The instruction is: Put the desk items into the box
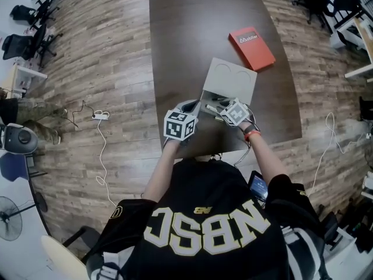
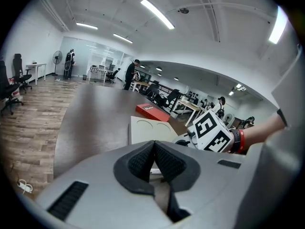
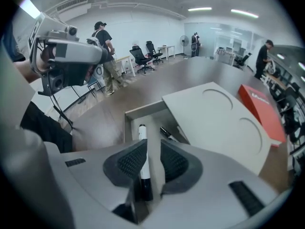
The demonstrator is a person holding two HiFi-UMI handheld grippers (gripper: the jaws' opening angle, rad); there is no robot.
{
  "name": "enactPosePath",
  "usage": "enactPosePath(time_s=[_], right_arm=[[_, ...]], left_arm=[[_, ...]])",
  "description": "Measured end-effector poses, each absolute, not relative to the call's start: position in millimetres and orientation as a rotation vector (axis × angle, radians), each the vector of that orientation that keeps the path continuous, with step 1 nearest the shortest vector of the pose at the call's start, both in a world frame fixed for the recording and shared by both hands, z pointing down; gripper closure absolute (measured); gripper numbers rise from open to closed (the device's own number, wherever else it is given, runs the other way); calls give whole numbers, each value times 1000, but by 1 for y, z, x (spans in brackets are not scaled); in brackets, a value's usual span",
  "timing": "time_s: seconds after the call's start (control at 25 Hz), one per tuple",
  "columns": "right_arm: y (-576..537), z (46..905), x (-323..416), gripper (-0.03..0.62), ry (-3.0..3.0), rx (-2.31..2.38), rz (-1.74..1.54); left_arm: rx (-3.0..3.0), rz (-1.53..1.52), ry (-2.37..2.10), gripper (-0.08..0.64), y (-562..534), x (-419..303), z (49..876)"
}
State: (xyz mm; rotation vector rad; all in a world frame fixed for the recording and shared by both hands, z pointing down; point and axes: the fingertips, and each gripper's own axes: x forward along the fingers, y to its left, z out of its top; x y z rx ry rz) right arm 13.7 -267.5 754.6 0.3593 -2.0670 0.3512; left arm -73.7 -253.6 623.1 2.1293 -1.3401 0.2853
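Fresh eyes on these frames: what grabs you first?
The flat red box at the far right of the dark table is the one bright thing there. Next comes the grey box mid-table, its lid slid partly back. The right tool hangs over the open end, jaws apart, with a black-and-white marker between them.

On the dark wooden table [image 1: 175, 51], the shallow grey cardboard box [image 3: 127, 123] sits near the front edge, with its flat grey lid [image 1: 230, 77] across its far part. Inside lie a white-barrelled marker [image 3: 142, 142] and, just right of it, what seems a slim black pen [image 3: 167, 133]. The flat red packet [image 1: 252, 48] lies behind the box, to the right.
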Motion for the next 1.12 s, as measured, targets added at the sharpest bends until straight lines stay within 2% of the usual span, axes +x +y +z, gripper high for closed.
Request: enactPosePath(time_s=[0.52,0.76,1.12], right_arm=[[-277,703,66,531,-2219,737,547],[-296,668,113,581,-2217,1078,488],[-300,617,147,586,-2252,1366,490]], left_arm=[[2204,291,-1260,545,-275,-46,612],[2255,324,-1231,545,-284,-26,606],[2342,258,-1321,546,-302,-6,580]])
